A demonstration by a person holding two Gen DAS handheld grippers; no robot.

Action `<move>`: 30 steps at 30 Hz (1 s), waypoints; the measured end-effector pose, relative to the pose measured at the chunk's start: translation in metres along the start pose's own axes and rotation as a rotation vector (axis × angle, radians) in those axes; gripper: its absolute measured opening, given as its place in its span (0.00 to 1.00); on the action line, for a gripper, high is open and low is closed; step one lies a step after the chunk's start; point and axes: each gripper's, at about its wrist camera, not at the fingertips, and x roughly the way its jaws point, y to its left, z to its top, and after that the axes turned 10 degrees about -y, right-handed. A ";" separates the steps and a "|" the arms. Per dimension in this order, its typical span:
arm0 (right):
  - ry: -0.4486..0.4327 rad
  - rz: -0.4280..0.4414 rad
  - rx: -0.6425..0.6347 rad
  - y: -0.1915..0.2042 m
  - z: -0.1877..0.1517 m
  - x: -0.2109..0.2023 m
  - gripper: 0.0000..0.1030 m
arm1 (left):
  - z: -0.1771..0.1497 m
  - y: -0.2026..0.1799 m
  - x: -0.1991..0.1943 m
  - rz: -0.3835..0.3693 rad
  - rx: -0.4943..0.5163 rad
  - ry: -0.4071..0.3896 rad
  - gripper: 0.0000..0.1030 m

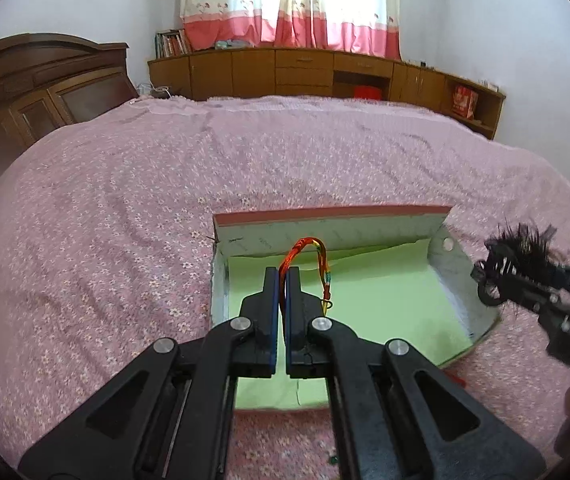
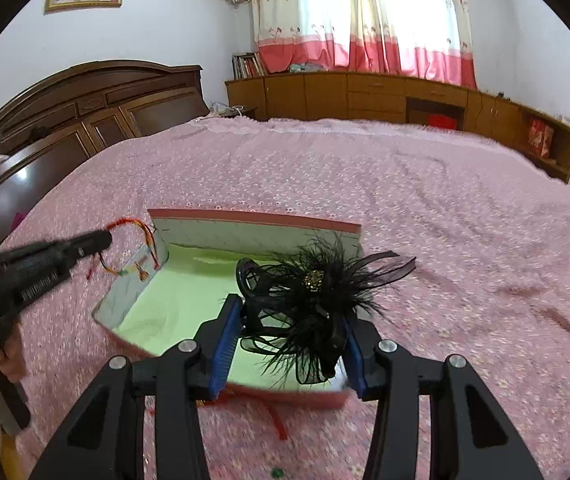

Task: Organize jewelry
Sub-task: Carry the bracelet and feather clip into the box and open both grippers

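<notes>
At the bottom of the left view, our left gripper [image 1: 283, 280] is clamped tight on the red braided bracelet [image 1: 303, 250], which loops above the box [image 1: 451, 276]. Low in the right view, our right gripper [image 2: 291, 320] stands part open, its pads pressing the black feather hairpiece [image 2: 317, 292] over the green lining [image 2: 173, 308]. We judge both should sink well inside before letting go, apart, so cord and feathers don't tangle. Beyond lies the pink bedspread [image 1: 125, 184].

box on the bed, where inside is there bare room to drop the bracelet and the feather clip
The box holds nothing: its green liner is bare from the raised lid to the near rim. It is crowded only above, where the left gripper holds the bracelet and the right gripper holds the feather clip.
</notes>
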 end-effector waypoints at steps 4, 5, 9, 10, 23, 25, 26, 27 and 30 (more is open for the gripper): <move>0.054 0.014 0.053 -0.004 0.007 0.029 0.47 | -0.004 -0.001 0.024 0.002 -0.009 0.046 0.00; 0.065 0.010 0.054 -0.004 0.008 0.037 0.47 | -0.005 -0.001 0.029 0.000 -0.013 0.054 0.00; 0.098 -0.024 0.041 -0.007 0.009 0.064 0.47 | -0.006 0.001 0.052 0.003 -0.036 0.095 0.00; 0.111 -0.031 0.043 -0.008 0.008 0.071 0.47 | -0.006 0.002 0.059 0.007 -0.037 0.107 0.00; 0.267 -0.091 0.052 -0.023 -0.008 0.136 0.47 | -0.028 0.009 0.112 0.056 -0.053 0.256 0.00; 0.283 -0.098 0.048 -0.023 -0.011 0.142 0.47 | -0.028 0.006 0.113 0.059 -0.038 0.258 0.00; 0.291 -0.105 0.043 -0.023 -0.012 0.145 0.47 | -0.028 0.004 0.113 0.060 -0.033 0.262 0.00; 0.297 -0.117 0.033 -0.022 -0.013 0.147 0.47 | -0.027 0.004 0.115 0.061 -0.032 0.268 0.00; 0.299 -0.129 0.024 -0.023 -0.014 0.150 0.47 | -0.027 0.003 0.116 0.067 -0.032 0.280 0.00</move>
